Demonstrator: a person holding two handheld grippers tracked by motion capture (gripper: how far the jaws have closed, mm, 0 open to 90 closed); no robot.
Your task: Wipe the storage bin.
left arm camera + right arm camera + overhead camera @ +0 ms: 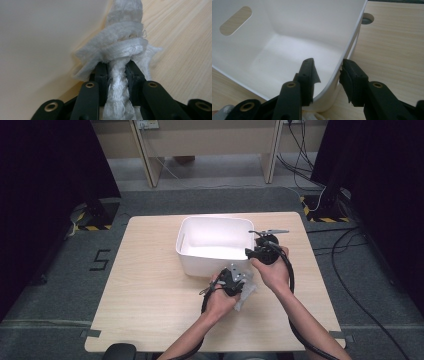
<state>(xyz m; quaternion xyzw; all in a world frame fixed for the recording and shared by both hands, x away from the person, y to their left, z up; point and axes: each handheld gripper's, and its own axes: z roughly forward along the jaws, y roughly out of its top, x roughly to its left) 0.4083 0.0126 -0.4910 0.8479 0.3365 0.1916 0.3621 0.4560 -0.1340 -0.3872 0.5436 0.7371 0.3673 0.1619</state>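
A white plastic bin (205, 262) stands at the middle back of the wooden table (150, 290). Just outside its front wall, low over the table, my left gripper (242, 285) is shut on a twisted white cloth (248, 294). In the left gripper view the cloth (125, 40) is bunched and knotted past the jaws, and the left gripper (117, 68) pinches a strand of it. My right gripper (255, 251) is at the bin's front right corner. There the right gripper (328, 68) has one jaw inside and one outside the bin's wall (287, 30), pads against it.
The bin is empty inside and has a handle slot (235, 20) in its far wall. A round hole (367, 18) is set in the tabletop behind the bin. Cables (350, 245) run over the floor to the right, and desk legs (150, 165) stand at the back.
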